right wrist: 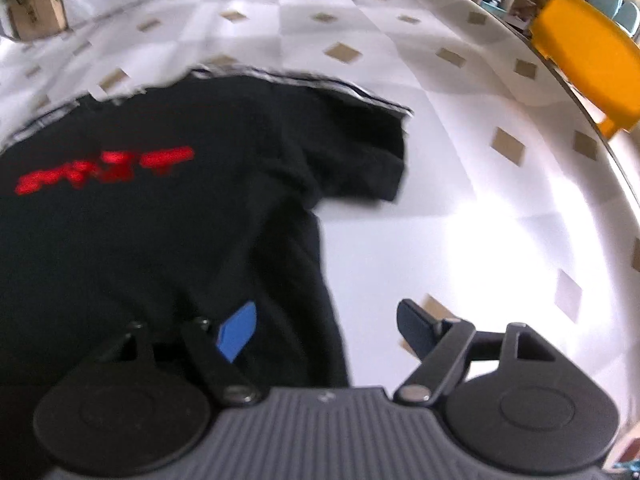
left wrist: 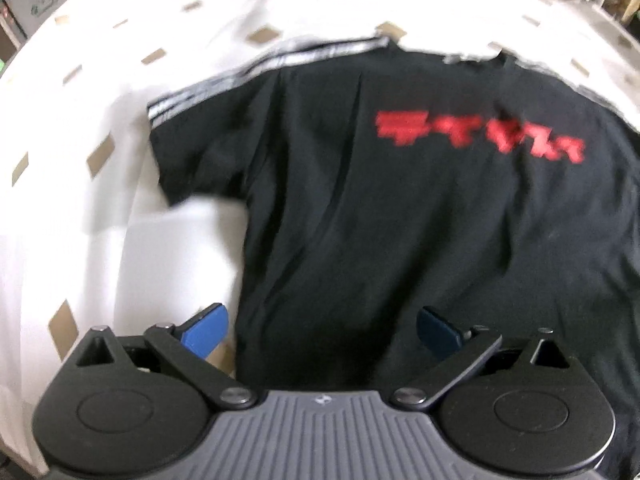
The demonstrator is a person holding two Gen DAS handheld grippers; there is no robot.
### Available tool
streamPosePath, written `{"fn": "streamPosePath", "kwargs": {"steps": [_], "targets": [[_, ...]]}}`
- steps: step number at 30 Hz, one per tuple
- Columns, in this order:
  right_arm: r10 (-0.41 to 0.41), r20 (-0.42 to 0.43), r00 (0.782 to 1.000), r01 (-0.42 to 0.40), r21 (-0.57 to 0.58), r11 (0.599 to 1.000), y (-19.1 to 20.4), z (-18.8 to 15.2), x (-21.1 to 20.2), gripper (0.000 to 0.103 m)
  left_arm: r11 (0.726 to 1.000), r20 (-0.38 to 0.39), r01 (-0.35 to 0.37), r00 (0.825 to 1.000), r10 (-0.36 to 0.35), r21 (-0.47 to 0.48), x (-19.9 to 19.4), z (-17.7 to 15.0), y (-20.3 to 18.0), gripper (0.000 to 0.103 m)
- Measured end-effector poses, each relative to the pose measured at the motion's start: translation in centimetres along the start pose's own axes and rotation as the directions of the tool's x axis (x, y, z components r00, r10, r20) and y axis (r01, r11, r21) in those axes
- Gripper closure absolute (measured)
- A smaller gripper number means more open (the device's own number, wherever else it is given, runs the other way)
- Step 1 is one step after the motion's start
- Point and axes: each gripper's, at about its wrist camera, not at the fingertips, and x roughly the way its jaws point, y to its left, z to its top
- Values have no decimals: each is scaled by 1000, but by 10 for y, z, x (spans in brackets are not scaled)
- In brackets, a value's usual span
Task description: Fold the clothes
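Note:
A black T-shirt [left wrist: 380, 208] with red lettering and grey striped shoulders lies spread flat on a white cloth with tan squares. My left gripper [left wrist: 322, 330] hovers open over the shirt's lower left edge, one blue pad [left wrist: 206, 330] past the hem side, the other over the fabric. The same shirt [right wrist: 160, 220] fills the left half of the right wrist view, its sleeve crumpled. My right gripper [right wrist: 326, 328] stands open astride the shirt's lower right edge, its blue pad [right wrist: 238, 330] above the cloth. Neither gripper pinches anything.
The white patterned tablecloth [right wrist: 460, 200] stretches right of the shirt. A yellow chair [right wrist: 588, 56] stands past the table's far right edge. Boxes and shelves line the background [right wrist: 36, 8]. More tablecloth [left wrist: 80, 160] lies left of the shirt.

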Motion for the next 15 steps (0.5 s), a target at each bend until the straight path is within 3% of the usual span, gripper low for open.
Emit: {"fn": "streamPosePath", "kwargs": {"steps": [5,10,15], "targets": [[100,52,994,-97,-69,993,26,7,-9,26,998,9,56,998,-56,-25,1,14,-15,3],[225,42,973,-220,-103,970,51,16,-11,26,997,7,77,997,-76,-22,11,26,-34,3],[250,10,968,-246,-140,959,72,23,2,26,997,12,70,998,-69,-19,29,36,-42,3]]}}
